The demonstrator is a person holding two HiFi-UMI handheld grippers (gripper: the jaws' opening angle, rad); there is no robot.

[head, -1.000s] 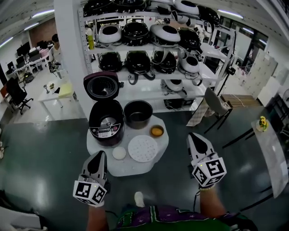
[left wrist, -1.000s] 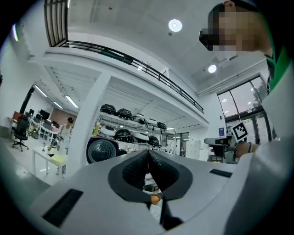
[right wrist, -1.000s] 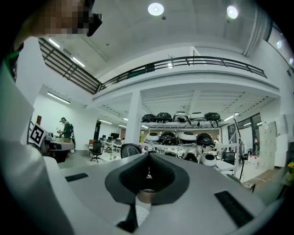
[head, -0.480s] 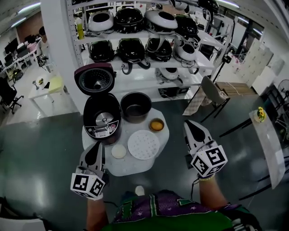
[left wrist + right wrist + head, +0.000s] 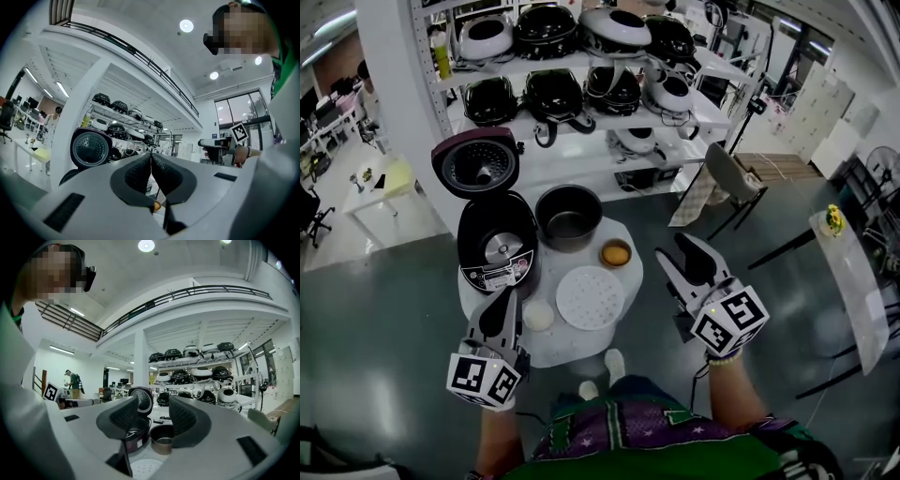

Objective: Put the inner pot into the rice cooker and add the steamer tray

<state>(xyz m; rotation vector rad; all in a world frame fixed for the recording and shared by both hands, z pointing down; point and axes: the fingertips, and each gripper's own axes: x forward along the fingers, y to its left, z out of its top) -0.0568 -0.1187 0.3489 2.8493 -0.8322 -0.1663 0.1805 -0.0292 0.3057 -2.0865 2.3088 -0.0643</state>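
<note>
Both forearms reach forward from the body at the bottom of the head view, each gripper pointing level toward the small round white table (image 5: 564, 346). The left gripper (image 5: 501, 296) sits over the table's near left edge with its jaws pressed together and nothing caught between them. Its tips are just near the front panel of the rice cooker (image 5: 495, 246) and just left of a small white dish (image 5: 539, 315). The right gripper (image 5: 679, 251) hangs off the table's right side, clear of the tabletop. Its jaws are apart and opening, and nothing is gripped; in the right gripper view only the distant cooker and pot show through the gap. The rice cooker stands at the table's far left, its lid (image 5: 476, 167) swung up and back so the empty well is open. The inner pot (image 5: 569, 216) stands upright on the table just right of the cooker, at the far edge, well apart from both grippers. The steamer tray (image 5: 591, 297), a flat white perforated disc, lies on the near middle of the table, between the two grippers and somewhat nearer the left one. A small orange bowl (image 5: 616, 253) sits just beyond the tray. Beyond the table, shelves (image 5: 581, 122) hold rows of other cookers.
</note>
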